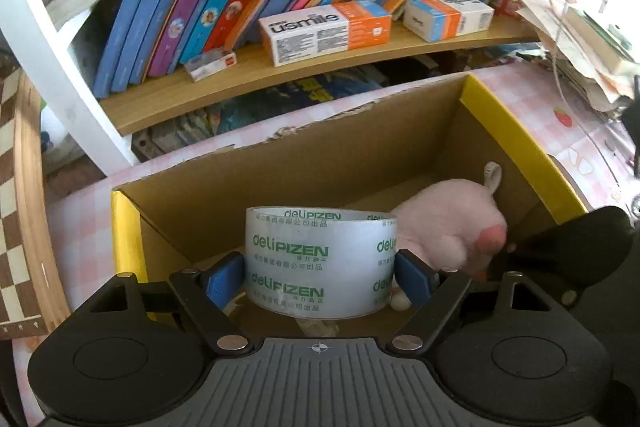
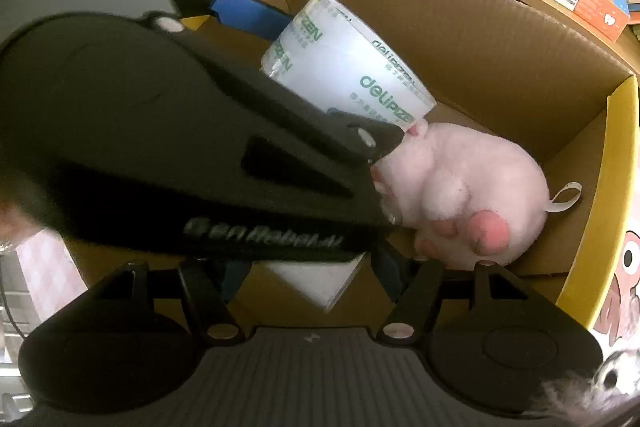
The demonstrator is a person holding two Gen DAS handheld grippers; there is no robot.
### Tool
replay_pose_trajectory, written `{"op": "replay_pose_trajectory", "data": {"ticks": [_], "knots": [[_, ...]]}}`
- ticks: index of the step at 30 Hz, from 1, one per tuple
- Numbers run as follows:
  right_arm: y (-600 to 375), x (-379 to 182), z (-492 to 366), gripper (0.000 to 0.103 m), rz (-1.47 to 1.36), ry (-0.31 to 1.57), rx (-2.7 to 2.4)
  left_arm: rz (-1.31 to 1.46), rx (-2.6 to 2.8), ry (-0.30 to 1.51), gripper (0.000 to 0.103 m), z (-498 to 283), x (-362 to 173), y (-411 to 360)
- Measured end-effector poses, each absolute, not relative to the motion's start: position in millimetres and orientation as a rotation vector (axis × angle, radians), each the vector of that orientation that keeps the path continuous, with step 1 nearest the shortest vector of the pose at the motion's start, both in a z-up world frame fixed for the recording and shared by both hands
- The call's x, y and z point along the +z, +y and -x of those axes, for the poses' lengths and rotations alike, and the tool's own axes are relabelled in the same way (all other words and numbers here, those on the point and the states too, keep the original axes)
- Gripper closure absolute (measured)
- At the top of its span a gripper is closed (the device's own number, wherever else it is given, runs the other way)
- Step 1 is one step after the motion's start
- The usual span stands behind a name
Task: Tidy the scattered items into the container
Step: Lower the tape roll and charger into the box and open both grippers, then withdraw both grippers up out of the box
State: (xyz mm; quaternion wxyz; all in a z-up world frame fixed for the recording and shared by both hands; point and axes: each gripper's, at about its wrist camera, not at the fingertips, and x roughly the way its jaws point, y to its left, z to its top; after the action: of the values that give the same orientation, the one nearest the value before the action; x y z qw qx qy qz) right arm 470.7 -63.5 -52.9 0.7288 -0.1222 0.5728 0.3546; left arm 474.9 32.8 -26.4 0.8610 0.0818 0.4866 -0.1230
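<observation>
The left hand-held gripper (image 1: pixel 320 277) pinches the wide roll of clear tape (image 1: pixel 322 263) between its blue pads, over the open brown cardboard box (image 1: pixel 320 163), probably to drop it beside the pink plush paw (image 1: pixel 452 227) lying to its right.

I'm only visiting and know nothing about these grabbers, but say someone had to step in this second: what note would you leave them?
Left gripper: its blue pads clamp the clear roll of packing tape with green lettering, held over the open brown cardboard box with yellow edges.
Right gripper: a white flat item sits between its fingers, low in the box; whether it is gripped is unclear.
Done: the pink plush paw toy already lies in the box.
Left: set the tape down inside and let go, then sort out the white item. Nothing else loose is visible here.
</observation>
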Motion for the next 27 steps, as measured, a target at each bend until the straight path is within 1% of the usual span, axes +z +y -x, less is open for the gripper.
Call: {"op": "replay_pose_trajectory", "data": {"ticks": [5,6,7,9,17,27], "knots": [[-68,-52,-473,0.038,0.239,1.256,0.761,-0.160,-0.241,1.010,0.019,-475,-26,34],[-70,-51,-473,0.037,0.230,1.252,0.756,-0.160,-0.242,1.008,0.019,-474,-25,34],[-71,-49,-474,0.032,0.215,1.251,0.757,-0.163,-0.245,0.999,0.018,-472,-23,34],[-74,-45,-474,0.030,0.197,1.241,0.753,-0.169,-0.248,0.982,0.018,-467,-17,35],[-85,-15,-472,0.030,0.156,1.181,0.732,-0.196,-0.262,0.871,0.018,-432,20,37],[-85,40,-410,0.030,0.162,1.001,0.701,-0.156,-0.261,0.690,0.018,-362,75,42]]}}
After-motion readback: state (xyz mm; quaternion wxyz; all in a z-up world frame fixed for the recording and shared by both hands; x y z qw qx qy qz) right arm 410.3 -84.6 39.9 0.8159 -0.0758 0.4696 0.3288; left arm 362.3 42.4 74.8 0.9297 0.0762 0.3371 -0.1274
